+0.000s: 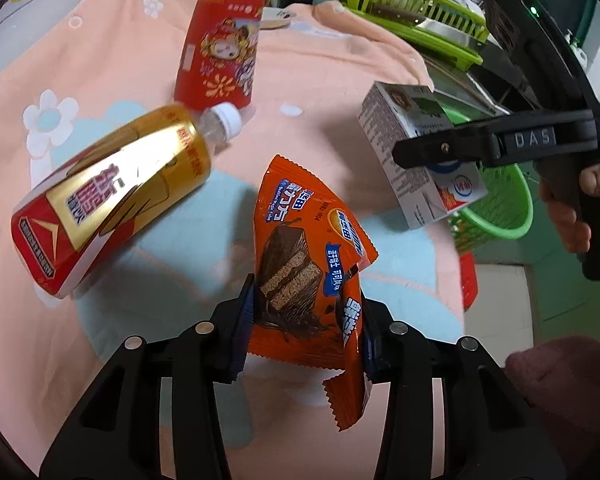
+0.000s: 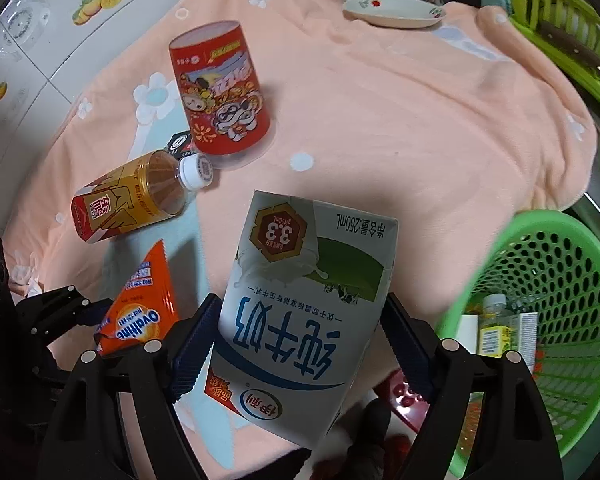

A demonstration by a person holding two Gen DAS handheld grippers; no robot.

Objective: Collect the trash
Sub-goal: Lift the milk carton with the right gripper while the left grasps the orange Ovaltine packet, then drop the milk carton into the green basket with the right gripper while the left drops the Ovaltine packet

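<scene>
left tool: clamped on an orange snack wrapper, one pad on each side; the wrapper is lifted clear of the towel and its crimped lower edge hangs below the fingers.
right tool: gripping a white milk carton by its sides, the carton upside down to this camera and held above the towel's edge.
green basket: to the right of the carton and lower, off the bench edge; a small bottle and a white box lie inside.
peach towel: spread over the bench, printed with white flowers and a pale blue patch.
gold bottle: lying on its side on the towel, white cap pointing toward the red cup.
red cup: standing upright just beyond the bottle's cap, open mouth up.
saucer: at the towel's far edge.
lime dish rack: beyond the towel, dishes in it.
person's hand: wrapped round the right tool's handle.
</scene>
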